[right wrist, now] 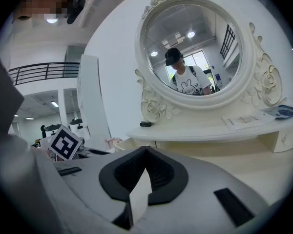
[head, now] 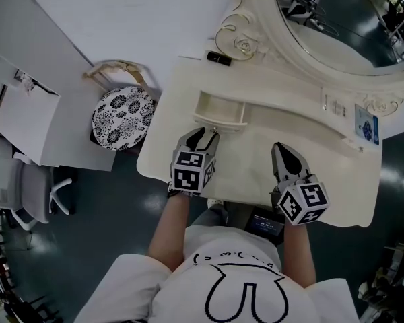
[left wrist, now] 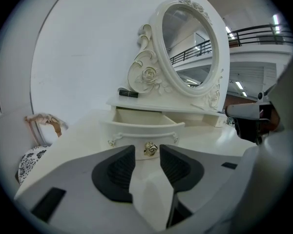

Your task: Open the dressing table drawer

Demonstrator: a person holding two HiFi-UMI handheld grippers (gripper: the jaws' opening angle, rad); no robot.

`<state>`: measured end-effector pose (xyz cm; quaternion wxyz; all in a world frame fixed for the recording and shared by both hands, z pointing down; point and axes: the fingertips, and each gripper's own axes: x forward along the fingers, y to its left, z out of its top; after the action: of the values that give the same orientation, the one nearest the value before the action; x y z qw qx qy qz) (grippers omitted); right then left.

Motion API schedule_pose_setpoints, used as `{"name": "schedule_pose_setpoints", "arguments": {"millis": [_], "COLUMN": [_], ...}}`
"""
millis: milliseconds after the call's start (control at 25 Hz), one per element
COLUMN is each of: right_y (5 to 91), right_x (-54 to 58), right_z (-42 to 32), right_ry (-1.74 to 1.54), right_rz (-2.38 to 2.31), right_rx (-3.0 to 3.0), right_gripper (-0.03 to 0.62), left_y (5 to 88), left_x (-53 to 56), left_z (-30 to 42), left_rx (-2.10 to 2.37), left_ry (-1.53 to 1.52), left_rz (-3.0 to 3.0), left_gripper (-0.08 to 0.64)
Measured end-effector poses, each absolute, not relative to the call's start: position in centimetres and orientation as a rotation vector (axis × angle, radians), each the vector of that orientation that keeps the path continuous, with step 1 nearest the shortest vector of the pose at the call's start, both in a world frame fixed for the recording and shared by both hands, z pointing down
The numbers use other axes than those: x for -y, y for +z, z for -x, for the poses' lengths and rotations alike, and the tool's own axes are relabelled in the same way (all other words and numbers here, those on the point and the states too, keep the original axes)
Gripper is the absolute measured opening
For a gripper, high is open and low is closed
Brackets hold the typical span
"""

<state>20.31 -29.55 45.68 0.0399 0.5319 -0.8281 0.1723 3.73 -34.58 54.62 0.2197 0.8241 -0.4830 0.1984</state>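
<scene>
The small cream drawer [head: 220, 110] of the dressing table [head: 337, 187] stands pulled out from under the mirror shelf, and its inside looks empty. Its gold knob [left wrist: 150, 149] faces me in the left gripper view. My left gripper [head: 205, 134] is open right in front of the drawer [left wrist: 144, 123]; the knob sits at the gap between the fingertips, and the pads do not press on it. My right gripper [head: 281, 148] hovers over the bare tabletop to the right, shut and empty. The right gripper view shows the right gripper [right wrist: 145, 149] with its jaws meeting at the tips.
An oval mirror [right wrist: 195, 48] in a carved frame rises behind the shelf. A black tube [head: 219, 58] lies on the shelf's left end and printed cards [head: 367, 123] on its right. A floral-topped stool [head: 121, 118] stands left of the table, with a white chair [head: 27, 187] further left.
</scene>
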Motion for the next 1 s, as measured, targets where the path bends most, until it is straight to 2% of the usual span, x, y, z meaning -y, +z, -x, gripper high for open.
{"name": "schedule_pose_setpoints", "arguments": {"millis": [1000], "right_y": [39.4], "right_x": [27.4], "right_z": [-21.5], "right_ry": [0.403], "right_rz": [-1.573], "right_rx": [2.618], "right_gripper": [0.017], "left_y": [46.4], "left_x": [32.1], "left_z": [-5.5], "left_rx": [1.425], "left_ry": [0.482], "left_rz": [-2.391], "left_gripper": [0.189]}}
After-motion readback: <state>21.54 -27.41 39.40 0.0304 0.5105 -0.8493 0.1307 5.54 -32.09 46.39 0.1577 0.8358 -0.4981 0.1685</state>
